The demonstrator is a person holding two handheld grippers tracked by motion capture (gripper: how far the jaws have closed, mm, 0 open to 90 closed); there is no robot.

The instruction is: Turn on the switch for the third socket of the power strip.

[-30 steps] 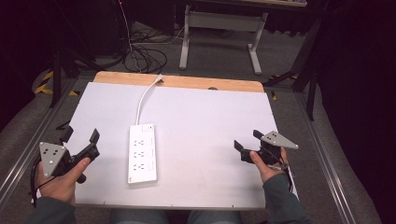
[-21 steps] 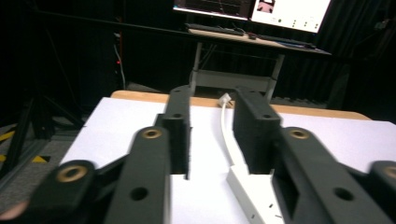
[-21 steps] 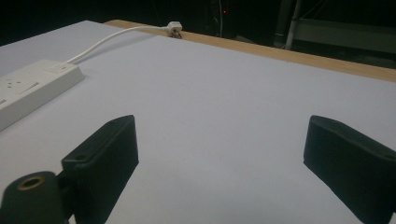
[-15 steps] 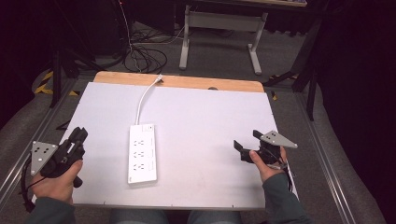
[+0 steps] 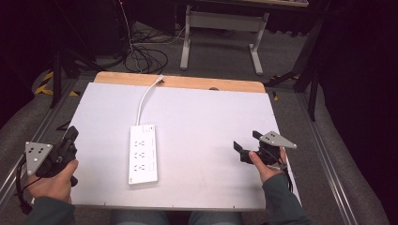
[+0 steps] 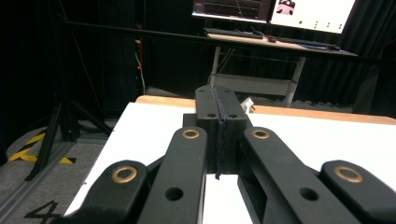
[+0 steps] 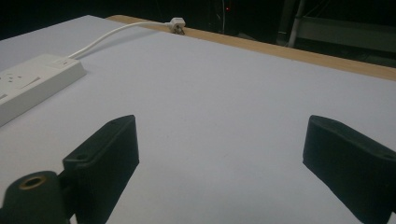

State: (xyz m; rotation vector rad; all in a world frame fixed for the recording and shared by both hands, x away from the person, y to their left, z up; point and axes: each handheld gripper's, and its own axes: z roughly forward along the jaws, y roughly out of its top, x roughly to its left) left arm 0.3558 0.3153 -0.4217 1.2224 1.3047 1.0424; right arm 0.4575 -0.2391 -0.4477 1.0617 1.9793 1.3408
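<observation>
Jaws of the left black two-jaw gripper (image 5: 71, 136) have just been closing and now meet pad to pad with nothing between them; it sits at the left edge of the white tabletop (image 5: 206, 117). Right black two-jaw gripper (image 5: 245, 146) rests near the right edge, jaws spread wide and empty. White rectangular plastic power strip (image 5: 142, 153) lies flat between them, nearer the left gripper, well apart from both; its white cable (image 5: 143, 99) runs toward the far wooden edge (image 5: 187, 83).

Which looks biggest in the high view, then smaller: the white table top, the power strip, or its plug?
1. White table top, far the largest.
2. Power strip.
3. Plug, tiny; it lies farther from the camera, but it would rank last anyway.
</observation>
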